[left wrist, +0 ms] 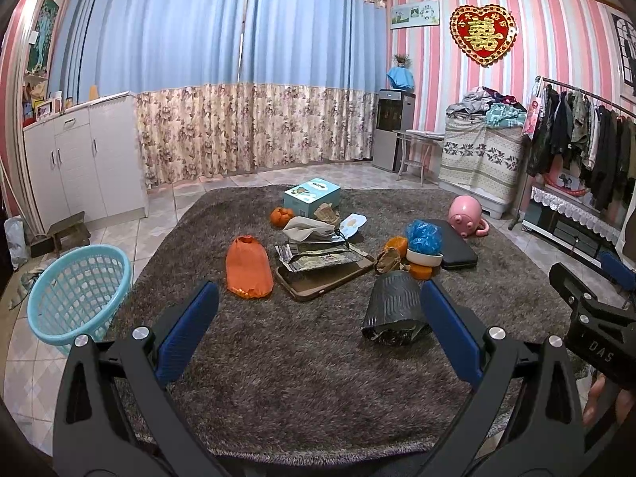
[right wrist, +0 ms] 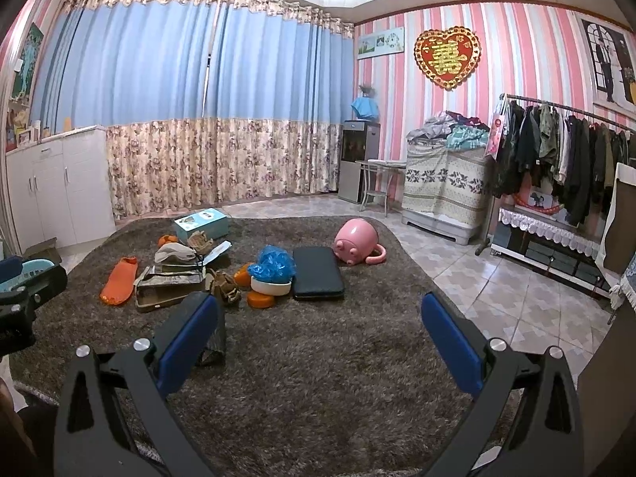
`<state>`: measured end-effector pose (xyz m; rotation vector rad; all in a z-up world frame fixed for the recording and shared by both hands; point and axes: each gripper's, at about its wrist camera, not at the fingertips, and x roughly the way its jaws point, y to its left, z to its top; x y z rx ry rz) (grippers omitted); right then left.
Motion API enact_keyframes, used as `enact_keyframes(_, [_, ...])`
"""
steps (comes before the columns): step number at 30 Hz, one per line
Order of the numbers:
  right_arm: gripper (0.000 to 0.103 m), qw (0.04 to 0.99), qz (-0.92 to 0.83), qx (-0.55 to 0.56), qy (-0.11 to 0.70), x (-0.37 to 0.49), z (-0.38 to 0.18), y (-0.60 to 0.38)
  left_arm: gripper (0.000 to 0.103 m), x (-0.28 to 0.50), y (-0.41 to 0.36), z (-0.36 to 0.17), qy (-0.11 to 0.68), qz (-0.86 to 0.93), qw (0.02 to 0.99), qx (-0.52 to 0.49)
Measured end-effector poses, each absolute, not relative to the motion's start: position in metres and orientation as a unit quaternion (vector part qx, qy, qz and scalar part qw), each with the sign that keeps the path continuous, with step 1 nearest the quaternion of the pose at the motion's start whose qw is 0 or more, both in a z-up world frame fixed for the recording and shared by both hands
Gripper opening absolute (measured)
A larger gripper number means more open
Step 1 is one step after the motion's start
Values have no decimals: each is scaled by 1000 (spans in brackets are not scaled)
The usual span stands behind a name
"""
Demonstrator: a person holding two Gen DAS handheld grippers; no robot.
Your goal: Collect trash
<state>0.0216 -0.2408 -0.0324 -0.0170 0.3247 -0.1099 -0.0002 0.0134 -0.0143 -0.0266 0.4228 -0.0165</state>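
Trash lies scattered on a brown shag rug (left wrist: 318, 377): a dark foil bag (left wrist: 393, 306), an orange bag (left wrist: 248, 266), silver snack wrappers (left wrist: 318, 256) on a brown tray (left wrist: 318, 284), a crumpled brown wrapper (left wrist: 388, 259), a blue plastic bag (left wrist: 424, 236) in a white bowl (left wrist: 423, 258). A light-blue basket (left wrist: 75, 290) stands on the tiles at the left. My left gripper (left wrist: 318, 318) is open and empty above the rug, the foil bag just inside its right finger. My right gripper (right wrist: 320, 330) is open and empty; the foil bag (right wrist: 214, 342) lies behind its left finger.
A teal box (left wrist: 312, 194), oranges (left wrist: 281, 215), a black case (left wrist: 453, 242) and a pink piggy pot (left wrist: 465, 218) also lie on the rug. A white cabinet (left wrist: 83, 159) stands left, a clothes rack (left wrist: 588, 139) right. The right gripper's body (left wrist: 592, 318) shows in the left wrist view.
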Motion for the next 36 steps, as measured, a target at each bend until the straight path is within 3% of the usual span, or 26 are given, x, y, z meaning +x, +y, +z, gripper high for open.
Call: enact_keyframes(36, [99, 984, -67, -7, 167, 22, -43, -253, 98, 1, 16, -23, 218, -10, 976, -17])
